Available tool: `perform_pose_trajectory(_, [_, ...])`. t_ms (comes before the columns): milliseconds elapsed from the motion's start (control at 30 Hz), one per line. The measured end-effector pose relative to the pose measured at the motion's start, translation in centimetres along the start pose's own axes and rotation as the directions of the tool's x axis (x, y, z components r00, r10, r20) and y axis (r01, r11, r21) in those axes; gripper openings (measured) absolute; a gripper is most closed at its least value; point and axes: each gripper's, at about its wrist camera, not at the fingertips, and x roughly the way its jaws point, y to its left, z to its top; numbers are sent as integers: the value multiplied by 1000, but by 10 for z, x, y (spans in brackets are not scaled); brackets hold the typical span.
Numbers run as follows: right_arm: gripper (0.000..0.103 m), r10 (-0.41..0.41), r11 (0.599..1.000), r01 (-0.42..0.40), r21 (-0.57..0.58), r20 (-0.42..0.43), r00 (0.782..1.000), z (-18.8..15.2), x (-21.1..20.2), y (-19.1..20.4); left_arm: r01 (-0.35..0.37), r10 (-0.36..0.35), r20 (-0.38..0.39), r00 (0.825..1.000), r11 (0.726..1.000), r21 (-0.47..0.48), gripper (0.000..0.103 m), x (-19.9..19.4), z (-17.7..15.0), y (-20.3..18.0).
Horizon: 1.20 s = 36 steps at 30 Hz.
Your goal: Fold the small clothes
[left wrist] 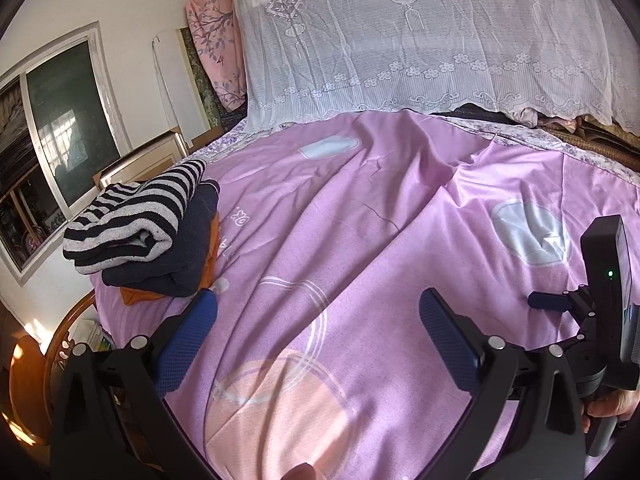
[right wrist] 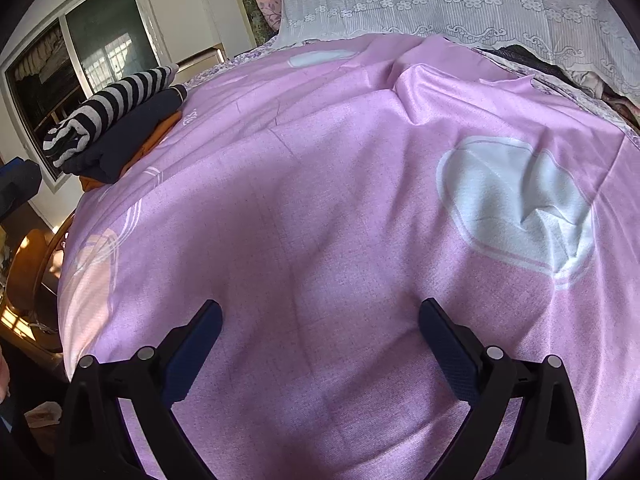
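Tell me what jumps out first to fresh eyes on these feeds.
The pink bedsheet fills both views, wrinkled, with pale blobs printed on it. At its far left edge sits a stack of folded clothes: a striped top over a navy garment over an orange one. Both tools, left tool and right tool, hover open and empty over the sheet.

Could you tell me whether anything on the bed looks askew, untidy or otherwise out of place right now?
Nothing serious. The folded stack sits tidily near the bed's left edge, striped piece on top. The pink sheet is rumpled, with a raised fold toward the lace cover. Both the left gripper and right gripper are open and empty.
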Motion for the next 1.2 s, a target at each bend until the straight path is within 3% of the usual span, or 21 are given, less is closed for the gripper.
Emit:
perform_pose_trajectory(233, [99,-50,998,49,31,32,998,-1,-9,-6,71,-70,-43,997,997,22,98,22,-6,-16])
perform_pose_trajectory(400, [99,-201,976,188,111,121,972,-3,-35,-29,147,-142,-68,988,986,76,98,45,-2,-45])
perform_pose_trajectory(533, [99,-376,911,343,228,121,919,-13,-56,-66,235,-225,-86,971,961,145,98,63,11,-88])
perform_pose_trajectory(667, [99,-512,830,462,313,98,853,-37,-81,-95,319,-311,-72,948,919,231,98,73,30,-139])
perform_pose_trajectory(800, [99,-627,728,551,407,70,776,-59,-99,-117,400,-395,-77,915,872,282,98,80,38,-183])
perform_pose_trajectory(867, [99,-636,687,544,482,36,771,-65,-103,-134,430,-416,-110,903,857,284,98,91,34,-198])
perform_pose_trajectory(967, [99,-618,633,544,550,-63,784,-72,-89,-157,481,-433,-222,874,838,257,98,118,14,-207])
perform_pose_trajectory(1000, [100,-603,627,564,537,-122,788,-71,-78,-161,493,-430,-274,861,837,238,99,130,7,-209])
perform_pose_trajectory(1033, [100,-613,623,586,518,-142,777,-68,-73,-160,515,-440,-323,838,833,201,99,139,4,-208])
perform_pose_trajectory(1100, [100,-626,630,604,488,-142,767,-64,-68,-156,548,-484,-336,808,827,127,99,144,5,-200])
perform_pose_trajectory(1133, [100,-631,629,612,480,-145,762,-64,-67,-154,551,-489,-337,805,827,115,99,145,3,-199])
perform_pose_trajectory(1200, [100,-626,633,604,485,-138,767,-65,-68,-153,542,-480,-328,814,831,127,99,140,-1,-200])
